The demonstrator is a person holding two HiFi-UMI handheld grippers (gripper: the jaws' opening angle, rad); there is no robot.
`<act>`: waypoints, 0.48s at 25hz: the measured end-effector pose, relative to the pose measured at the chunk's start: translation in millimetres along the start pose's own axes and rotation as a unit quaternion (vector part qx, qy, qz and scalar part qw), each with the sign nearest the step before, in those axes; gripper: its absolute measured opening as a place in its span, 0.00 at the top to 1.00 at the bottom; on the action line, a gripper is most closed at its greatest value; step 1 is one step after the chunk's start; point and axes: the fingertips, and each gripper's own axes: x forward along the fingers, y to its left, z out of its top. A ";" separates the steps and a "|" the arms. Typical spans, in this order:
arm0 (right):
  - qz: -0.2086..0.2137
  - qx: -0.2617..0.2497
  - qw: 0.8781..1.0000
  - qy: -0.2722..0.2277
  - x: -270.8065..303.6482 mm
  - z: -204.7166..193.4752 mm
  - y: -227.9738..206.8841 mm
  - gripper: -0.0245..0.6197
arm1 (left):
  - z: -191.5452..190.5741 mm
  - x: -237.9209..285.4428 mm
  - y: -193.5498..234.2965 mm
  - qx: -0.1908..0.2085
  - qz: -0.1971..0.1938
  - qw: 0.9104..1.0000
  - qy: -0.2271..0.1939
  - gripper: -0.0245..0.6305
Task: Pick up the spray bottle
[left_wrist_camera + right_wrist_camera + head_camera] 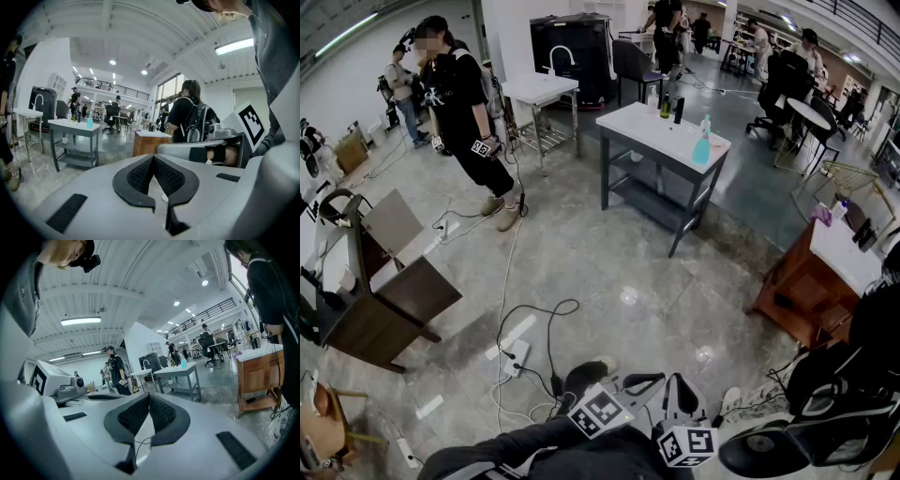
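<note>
No legible txt, brand, no. or sign in any view. Only graphics: b/w square-code patterns, no letters, on the left marker cube (600, 411) and right marker cube (686, 445), approx. 6 o'clock in head view. Black tee (450, 89) on the person at 10 o'clock has a white print, too small to read. Spray bottle (702, 145), 1 o'clock on the table (642, 127): label not legible.
</note>
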 end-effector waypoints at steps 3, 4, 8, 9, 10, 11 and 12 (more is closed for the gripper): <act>-0.017 0.006 1.000 -0.006 -4.0 -4.3 -5.4 0.95 | -2.2 0.1 -0.3 0.006 -0.002 1.000 0.000 0.95; -0.021 0.009 1.000 -0.007 -5.9 -5.3 -6.8 0.95 | -2.7 -0.4 -1.9 0.008 -0.002 1.000 0.000 0.95; -0.025 0.011 1.000 -0.007 -14.7 -9.1 -9.2 0.95 | -8.0 -4.0 -9.2 0.014 0.010 1.000 0.003 0.95; -0.025 0.012 1.000 -0.008 -17.0 -9.8 -9.0 0.95 | -9.6 -5.5 -9.5 0.014 0.016 1.000 0.005 0.95; -0.025 0.012 1.000 -0.010 -19.3 -9.5 -8.1 0.95 | -10.8 -7.7 -8.7 0.013 0.024 1.000 0.006 0.95; -0.026 0.010 1.000 -0.014 -21.4 -8.5 -6.5 0.95 | -11.4 -10.6 -7.3 0.011 0.031 0.999 0.007 0.95; -0.028 0.005 0.999 -0.017 -23.2 -7.8 -4.7 0.95 | -11.8 -14.0 -5.6 0.007 0.038 0.999 0.007 0.95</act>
